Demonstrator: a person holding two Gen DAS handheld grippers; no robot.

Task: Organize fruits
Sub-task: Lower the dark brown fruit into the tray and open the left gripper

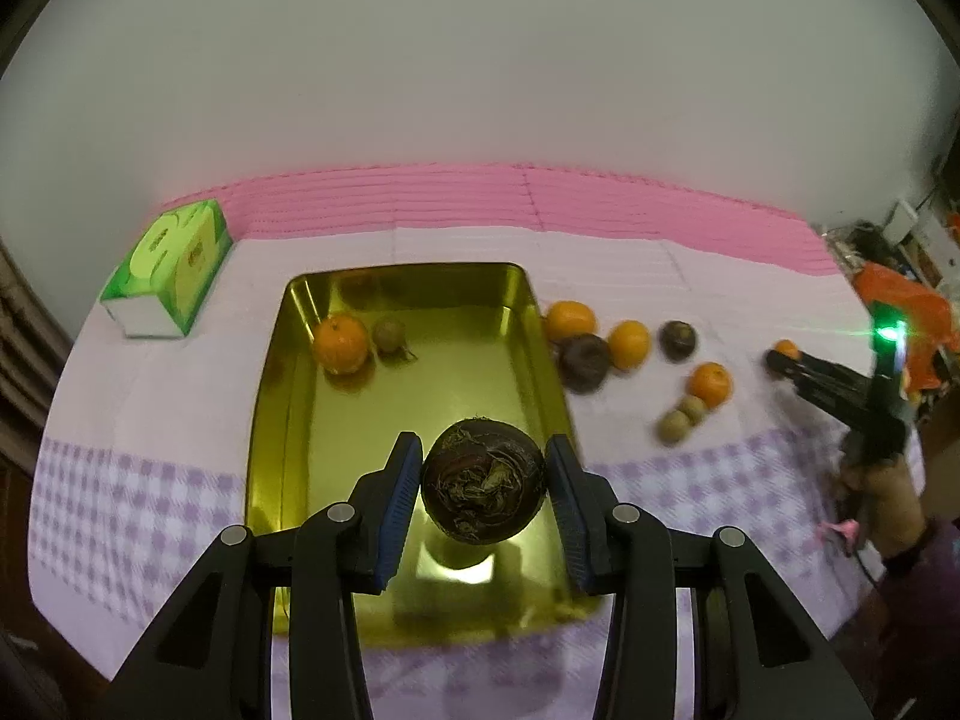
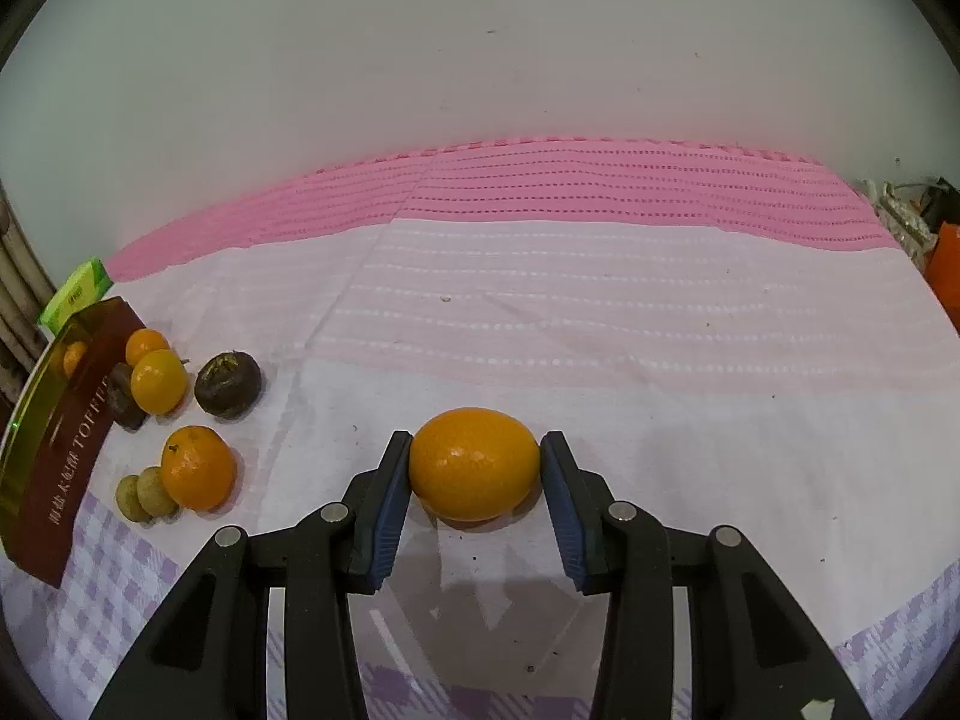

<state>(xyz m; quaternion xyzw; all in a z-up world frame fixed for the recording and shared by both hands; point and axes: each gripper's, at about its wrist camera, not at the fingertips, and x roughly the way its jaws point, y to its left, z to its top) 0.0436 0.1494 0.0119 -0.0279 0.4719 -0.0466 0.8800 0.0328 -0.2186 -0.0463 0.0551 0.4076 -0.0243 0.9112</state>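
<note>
Left gripper (image 1: pixel 483 483) clamps the firm dark fruit (image 1: pixel 483 480) above the tray (image 1: pixel 264 420); right gripper (image 2: pixel 475 474) pinches the soft-skinned orange (image 2: pixel 474 463) at its widest part.

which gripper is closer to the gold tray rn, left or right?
Left. The left gripper hangs directly over the gold tray, holding a dark fruit. The right gripper is off beyond the loose fruit beside the tray, around an orange on the tablecloth.
</note>
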